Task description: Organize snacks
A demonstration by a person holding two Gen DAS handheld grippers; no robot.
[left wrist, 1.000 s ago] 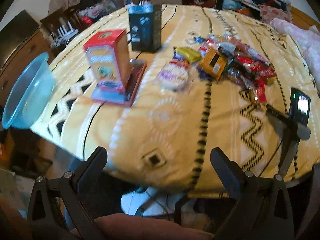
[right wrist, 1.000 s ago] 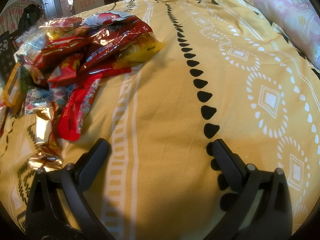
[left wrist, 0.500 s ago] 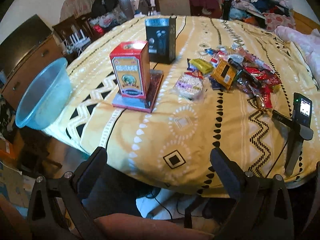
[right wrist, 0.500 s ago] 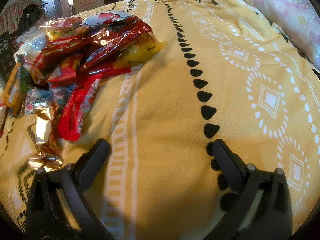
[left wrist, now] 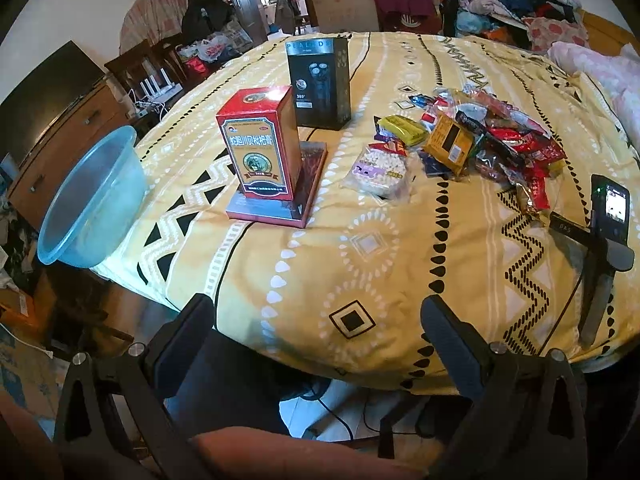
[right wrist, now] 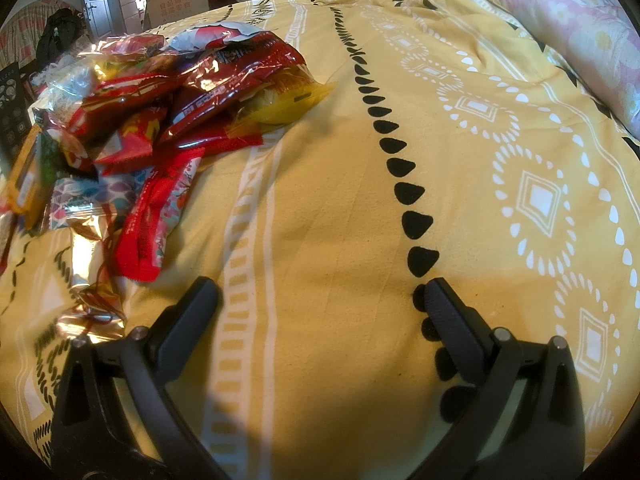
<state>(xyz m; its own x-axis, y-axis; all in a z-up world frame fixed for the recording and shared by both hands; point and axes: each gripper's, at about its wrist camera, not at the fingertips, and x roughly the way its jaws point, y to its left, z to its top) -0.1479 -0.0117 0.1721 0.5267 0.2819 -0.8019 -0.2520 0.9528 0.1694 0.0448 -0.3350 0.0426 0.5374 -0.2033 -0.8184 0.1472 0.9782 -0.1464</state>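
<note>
A pile of snack packets (left wrist: pixel 480 140) lies on the yellow patterned tablecloth (left wrist: pixel 368 240), with a round clear bag of white puffs (left wrist: pixel 380 168) at its left edge. In the right wrist view the same pile (right wrist: pixel 168 100) fills the upper left, a long red packet (right wrist: pixel 160 216) nearest. My left gripper (left wrist: pixel 316 316) hangs open off the table's near edge, empty. Resting low over the cloth, my right gripper (right wrist: pixel 320 296) is open and empty, to the right of the pile. A pale blue plastic bowl (left wrist: pixel 88 200) overhangs the table's left edge.
A red box (left wrist: pixel 260 144) stands on a flat dark box (left wrist: pixel 280 196); a black box (left wrist: pixel 320 84) stands behind. The right gripper's handle with a lit screen (left wrist: pixel 610 216) rises at the right. A pink floral pillow (right wrist: pixel 580 32) lies far right. Cluttered furniture surrounds the table.
The left gripper has drawn back and risen, so the table shows from farther away and steadier. The right gripper has not moved.
</note>
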